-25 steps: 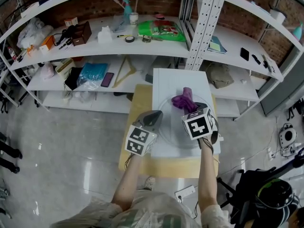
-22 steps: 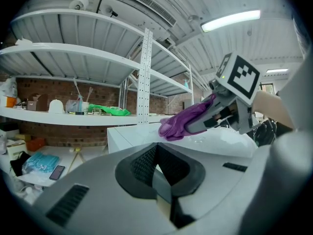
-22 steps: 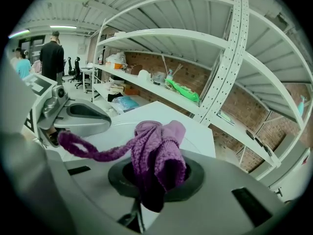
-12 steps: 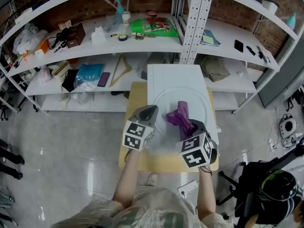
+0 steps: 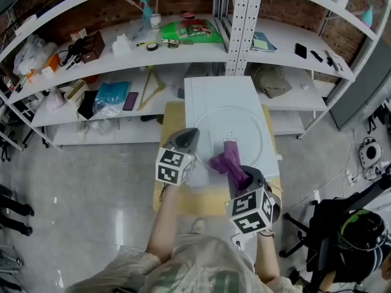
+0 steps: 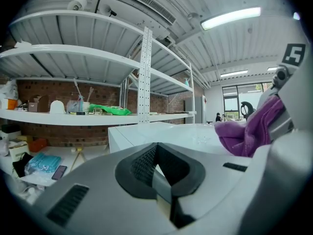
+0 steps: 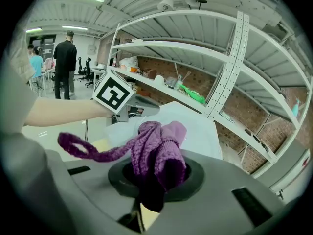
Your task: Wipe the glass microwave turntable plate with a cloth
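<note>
The left gripper (image 5: 188,137) is pinched shut on the left rim of the glass plate (image 5: 245,132). The plate lies on the white worktop (image 5: 214,93). The right gripper (image 5: 242,174) squeezes a purple cloth (image 5: 227,160) at the plate's near edge.

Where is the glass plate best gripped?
I'd take the glass plate by its thin left rim, level from the left: it lies flat on the white top, so only the rim can be pinched, leaving its face free for the cloth.
</note>
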The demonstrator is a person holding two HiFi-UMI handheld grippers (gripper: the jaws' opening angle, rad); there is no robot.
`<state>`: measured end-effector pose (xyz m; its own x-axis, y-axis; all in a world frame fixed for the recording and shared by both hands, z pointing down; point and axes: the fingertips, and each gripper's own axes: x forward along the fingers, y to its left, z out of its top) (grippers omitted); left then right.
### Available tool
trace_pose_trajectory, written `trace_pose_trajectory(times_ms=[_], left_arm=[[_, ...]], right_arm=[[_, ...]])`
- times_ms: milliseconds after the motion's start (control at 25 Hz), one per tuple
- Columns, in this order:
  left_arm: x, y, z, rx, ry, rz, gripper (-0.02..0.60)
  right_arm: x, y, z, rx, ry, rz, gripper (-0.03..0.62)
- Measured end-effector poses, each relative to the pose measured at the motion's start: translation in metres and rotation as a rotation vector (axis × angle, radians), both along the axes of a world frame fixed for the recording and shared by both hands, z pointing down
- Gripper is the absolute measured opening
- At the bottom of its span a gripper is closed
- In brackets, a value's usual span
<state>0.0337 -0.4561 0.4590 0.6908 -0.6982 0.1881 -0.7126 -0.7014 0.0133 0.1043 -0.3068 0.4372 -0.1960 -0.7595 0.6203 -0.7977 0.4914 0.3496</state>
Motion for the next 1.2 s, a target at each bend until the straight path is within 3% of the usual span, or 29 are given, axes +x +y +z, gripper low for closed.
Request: trace_pose_trajectory(times_ms=[280,480,720,1200], left_arm=[[0.001,-0.001,0.000,-0.003,0.008,0.001,0.002],[0.003,0.001,0.000,0.001,0.008,0.002,0.002],[0.003,0.001,0.000,-0.009,0.015,0.006,0.002],[0.002,0.000,-0.001,-0.007,0.007,0.003,0.002]], right_arm=[[0.004,-0.007,-0.011,0.024,-0.001,-0.020,0.051],[0.043,-0.082,-0.034,0.093,0.030,0.062,0.051],[0.086,-0.155,-0.025,0.077,0.087,0.183,0.051],[0.076,-0.131,-0.007,0.019,0.087,0.140,0.051]])
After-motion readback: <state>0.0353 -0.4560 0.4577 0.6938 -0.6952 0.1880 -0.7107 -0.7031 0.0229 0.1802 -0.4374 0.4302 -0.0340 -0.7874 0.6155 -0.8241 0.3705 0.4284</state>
